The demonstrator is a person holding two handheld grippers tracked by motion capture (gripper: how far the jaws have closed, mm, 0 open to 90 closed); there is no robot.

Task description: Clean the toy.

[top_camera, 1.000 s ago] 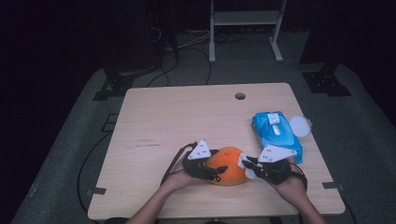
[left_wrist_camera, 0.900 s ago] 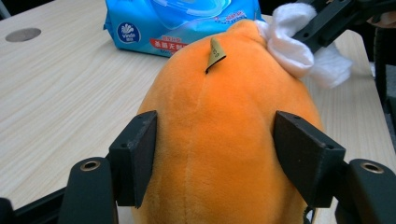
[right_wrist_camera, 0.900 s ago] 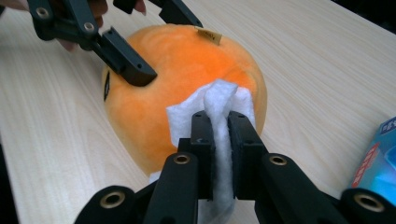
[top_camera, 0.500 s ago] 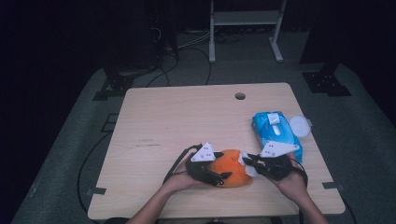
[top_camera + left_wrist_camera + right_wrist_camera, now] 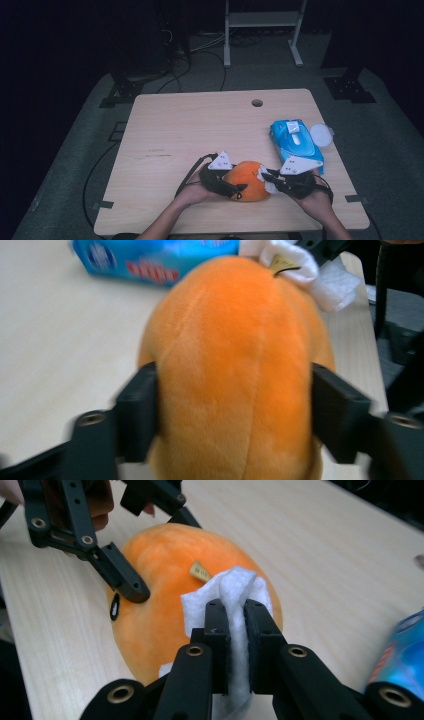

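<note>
As seen from the high view, the orange plush toy [image 5: 246, 180] sits on the bench [image 5: 200, 130] near its front edge, left gripper [image 5: 231, 189] on its left flank, right gripper [image 5: 265, 176] at its right with a white wipe [image 5: 264, 181]. Blue wipe pack [image 5: 296, 140] and a white lid [image 5: 320, 135] lie toward the right edge; bench's far and left parts are bare, so room to move there, little toward the front edge.

Left gripper view: jaws have just been closing, the toy [image 5: 235, 365] between them, pads pressing both flanks, so gripping. The wipe [image 5: 300, 265] touches the toy's far top, the pack [image 5: 150, 257] beyond.

Right gripper view: jaws clamped on the folded wipe [image 5: 232, 605], which is against the toy [image 5: 160, 605] by its small tag [image 5: 200, 571]. Left gripper [image 5: 127, 582] holds the far side.

Judgement: wiping looks underway, steadied toy; most of its surface likely left.
</note>
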